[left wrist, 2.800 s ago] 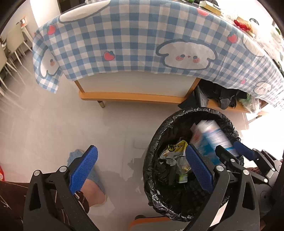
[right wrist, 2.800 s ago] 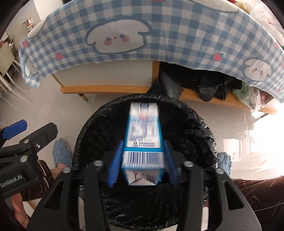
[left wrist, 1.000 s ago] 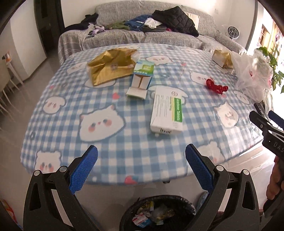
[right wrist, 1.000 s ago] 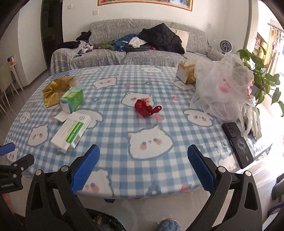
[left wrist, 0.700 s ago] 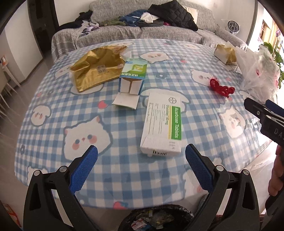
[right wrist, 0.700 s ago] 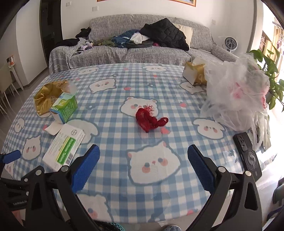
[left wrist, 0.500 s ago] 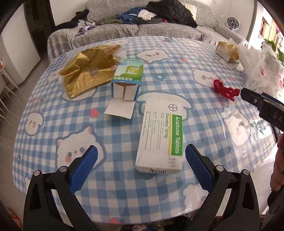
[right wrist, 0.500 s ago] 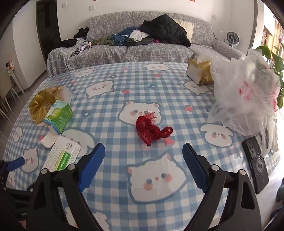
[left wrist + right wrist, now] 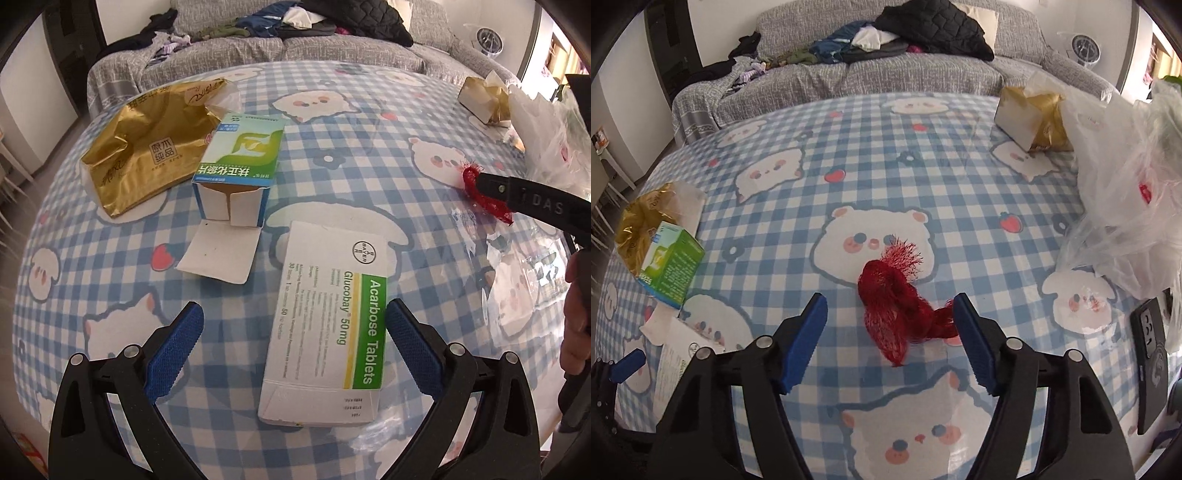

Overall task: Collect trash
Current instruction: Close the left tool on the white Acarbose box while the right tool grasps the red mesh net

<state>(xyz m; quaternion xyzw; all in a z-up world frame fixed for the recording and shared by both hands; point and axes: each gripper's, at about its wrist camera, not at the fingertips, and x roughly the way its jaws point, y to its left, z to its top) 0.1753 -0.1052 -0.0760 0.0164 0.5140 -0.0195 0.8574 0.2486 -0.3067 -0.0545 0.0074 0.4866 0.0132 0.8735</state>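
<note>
Left wrist view: the left gripper (image 9: 291,345) hangs over the table (image 9: 110,295) with jaws spread wide, empty; the white tablet box (image 9: 327,325) lies flat between the blue pads, the right pad just beside its green edge, the left pad well apart; a lopsided close could shove the light box sideways rather than pinch it.

Right wrist view: the right gripper (image 9: 890,341) has jaws partly open and closing around the red net (image 9: 899,308), which lies on the cloth between the pads, not yet pressed; the loose mesh could slip out or snag, or the tips could catch the tablecloth.
</note>
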